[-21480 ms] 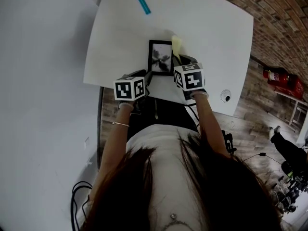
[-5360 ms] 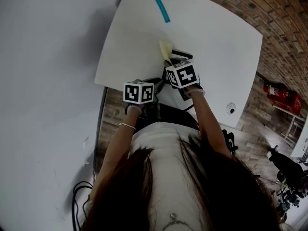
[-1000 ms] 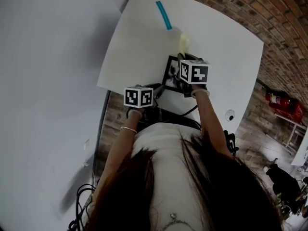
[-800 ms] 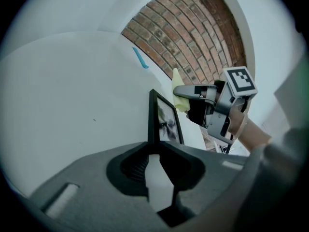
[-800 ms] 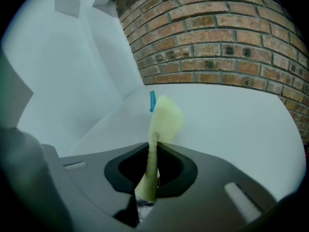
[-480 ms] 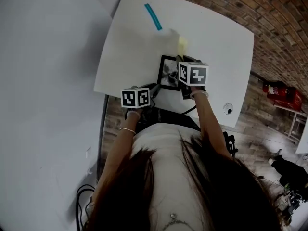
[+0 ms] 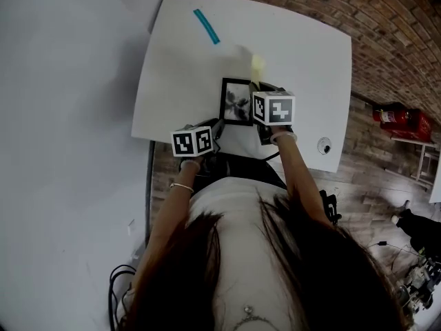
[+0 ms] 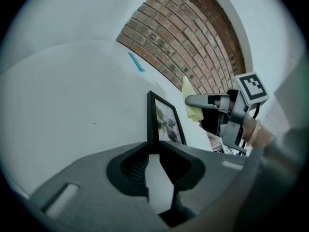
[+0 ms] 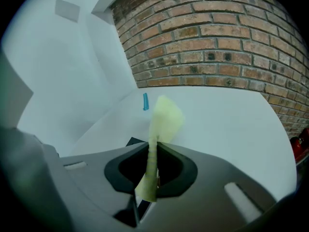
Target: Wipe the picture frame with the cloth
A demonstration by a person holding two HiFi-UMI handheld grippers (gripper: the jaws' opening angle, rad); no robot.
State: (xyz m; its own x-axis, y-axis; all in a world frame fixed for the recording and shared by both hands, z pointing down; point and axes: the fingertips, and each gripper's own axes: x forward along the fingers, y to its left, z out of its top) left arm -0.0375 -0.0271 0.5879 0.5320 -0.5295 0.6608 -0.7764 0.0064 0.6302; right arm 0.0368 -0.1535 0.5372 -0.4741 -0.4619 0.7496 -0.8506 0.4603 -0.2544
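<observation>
Right now a blue strip (image 7: 205,26) is lying near the far left corner of the white table (image 7: 303,40), well apart from the action, and a brick wall (image 9: 217,42) is running just behind the far edge. The picture frame (image 7: 236,102) is sitting close to the middle of the near edge. The left gripper (image 8: 153,146) is pinching its near left corner. The right gripper (image 9: 153,148) is clamping the yellow cloth (image 9: 165,116) tight, holding it by the frame's far right corner. Bare tabletop is stretching away toward the right and far edges.
</observation>
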